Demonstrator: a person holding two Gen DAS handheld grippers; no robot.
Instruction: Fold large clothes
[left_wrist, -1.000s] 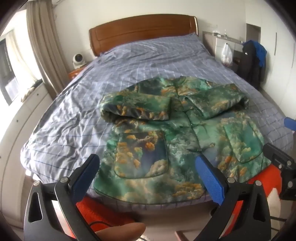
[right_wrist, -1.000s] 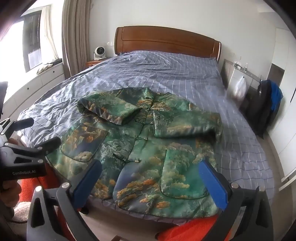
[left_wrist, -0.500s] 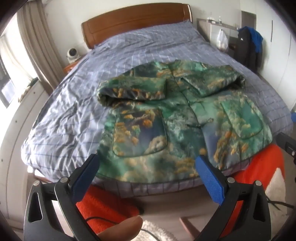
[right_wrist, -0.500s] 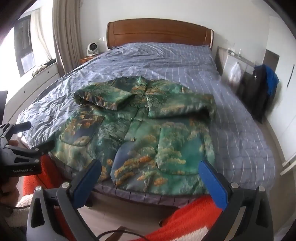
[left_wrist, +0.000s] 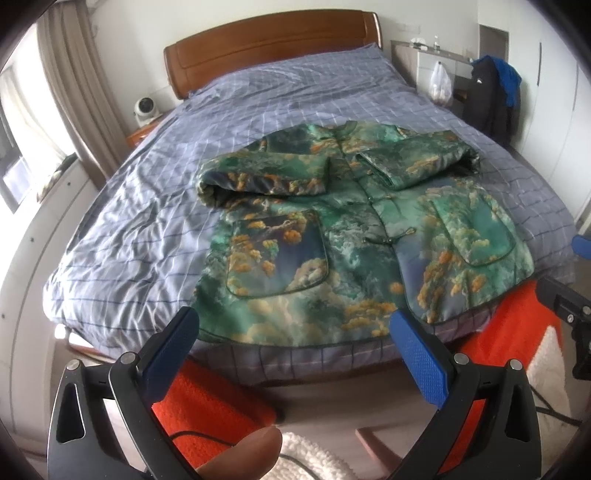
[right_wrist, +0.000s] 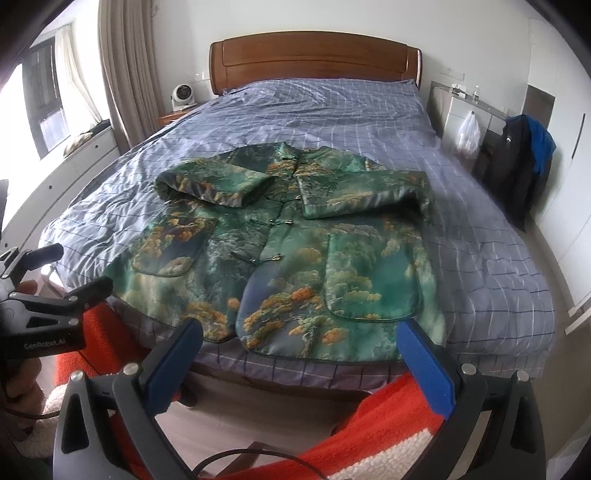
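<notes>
Nearest, the left gripper (left_wrist: 293, 341) and the right gripper (right_wrist: 301, 350) hover spread wide with nothing between their blue-padded fingers, over an orange-red and white fleecy rug (right_wrist: 388, 424) at the bed's foot. Beyond them the green satin jacket with orange cloud print (right_wrist: 295, 251) lies flat, front up, both sleeves folded across its chest, hem at the near edge of the blue checked bed cover (right_wrist: 332, 110). Farthest stands the brown wooden headboard (right_wrist: 314, 59).
</notes>
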